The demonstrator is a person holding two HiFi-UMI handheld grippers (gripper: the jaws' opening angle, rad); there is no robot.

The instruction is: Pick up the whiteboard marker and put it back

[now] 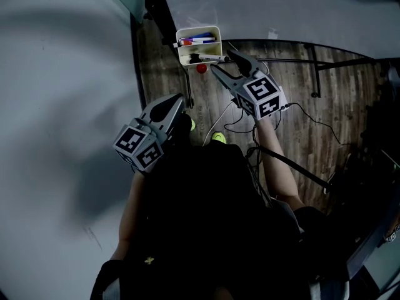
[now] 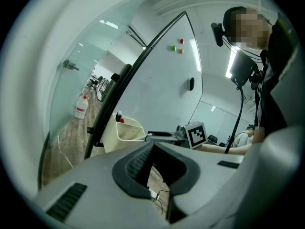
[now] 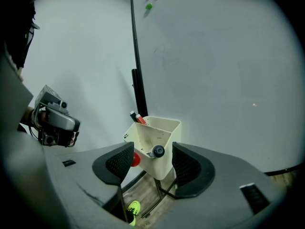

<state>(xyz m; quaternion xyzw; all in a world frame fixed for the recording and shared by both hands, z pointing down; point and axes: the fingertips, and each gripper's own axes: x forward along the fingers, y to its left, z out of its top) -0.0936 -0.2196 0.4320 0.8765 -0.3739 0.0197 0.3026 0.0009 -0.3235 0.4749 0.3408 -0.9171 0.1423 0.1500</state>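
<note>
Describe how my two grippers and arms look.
The left gripper and right gripper match: grey bodies, black ribbed fingers, a cube of black-and-white square markers at the back. Both forearms are bare; a black cable runs beside the right forearm.

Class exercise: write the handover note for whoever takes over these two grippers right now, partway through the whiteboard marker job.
Left gripper: claw shut at the tips, empty, held back near the person's body.
Right gripper: claw open at the holder, jaws either side of the marker's end, not touching it.
Whiteboard marker: lying in the front compartment of the cream holder, one end poking out toward the right gripper.
Done: nothing is gripped. Whether the marker has already been lifted and returned cannot be told.
Left: if it has not, probably close on the marker, lift it, then set it back.
</note>
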